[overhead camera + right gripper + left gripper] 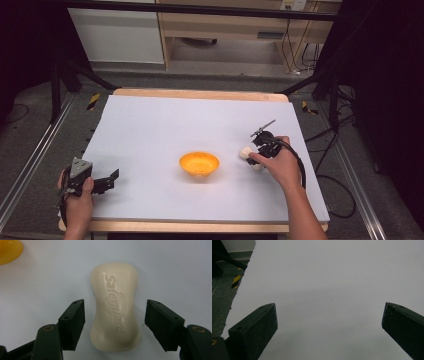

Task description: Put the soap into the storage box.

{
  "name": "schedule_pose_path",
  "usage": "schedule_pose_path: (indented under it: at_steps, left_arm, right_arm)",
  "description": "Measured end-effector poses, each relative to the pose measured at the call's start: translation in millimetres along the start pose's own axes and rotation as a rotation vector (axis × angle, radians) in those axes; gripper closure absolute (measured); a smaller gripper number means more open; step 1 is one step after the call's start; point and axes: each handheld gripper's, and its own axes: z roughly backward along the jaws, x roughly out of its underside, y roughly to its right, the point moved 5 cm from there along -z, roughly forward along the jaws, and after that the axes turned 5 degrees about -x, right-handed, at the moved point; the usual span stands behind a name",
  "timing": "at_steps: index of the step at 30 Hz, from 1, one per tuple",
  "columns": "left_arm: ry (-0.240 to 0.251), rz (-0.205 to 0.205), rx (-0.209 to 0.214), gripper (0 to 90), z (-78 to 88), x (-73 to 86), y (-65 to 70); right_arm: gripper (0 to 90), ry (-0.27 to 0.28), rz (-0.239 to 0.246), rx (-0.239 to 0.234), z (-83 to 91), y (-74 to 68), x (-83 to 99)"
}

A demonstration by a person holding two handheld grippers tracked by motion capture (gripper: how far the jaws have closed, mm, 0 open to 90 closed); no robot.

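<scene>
soap bar [115, 306] between open right claw [115, 322], gaps seemingly both sides

High cam overhead, facing fwd/down on worktop [150, 130]; both tool cams close, low; right shares bowl [8, 250] w/ high.

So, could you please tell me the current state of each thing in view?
Soap bar: flat on the table, between open jaws, ungripped.
Orange bowl: upright, empty.
Right gripper: open, straddling the soap.
Left gripper: open, holding nothing.
</scene>
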Motion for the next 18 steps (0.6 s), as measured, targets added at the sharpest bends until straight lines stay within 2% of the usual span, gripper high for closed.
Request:
schedule_pose_path:
  at_steps: [4,18]
  left_arm:
    - [0.0,0.001,0.0,0.0,0.0,0.0,0.1]
    - [-0.001,0.004,0.002,0.0,-0.1,0.1,0.0]
  right_arm:
    - [35.0,-0.017,0.006,0.001,-4.2,-4.0,-6.6]
    - [42.2,-0.07,0.006,0.02,-18.5,0.6,-7.0]
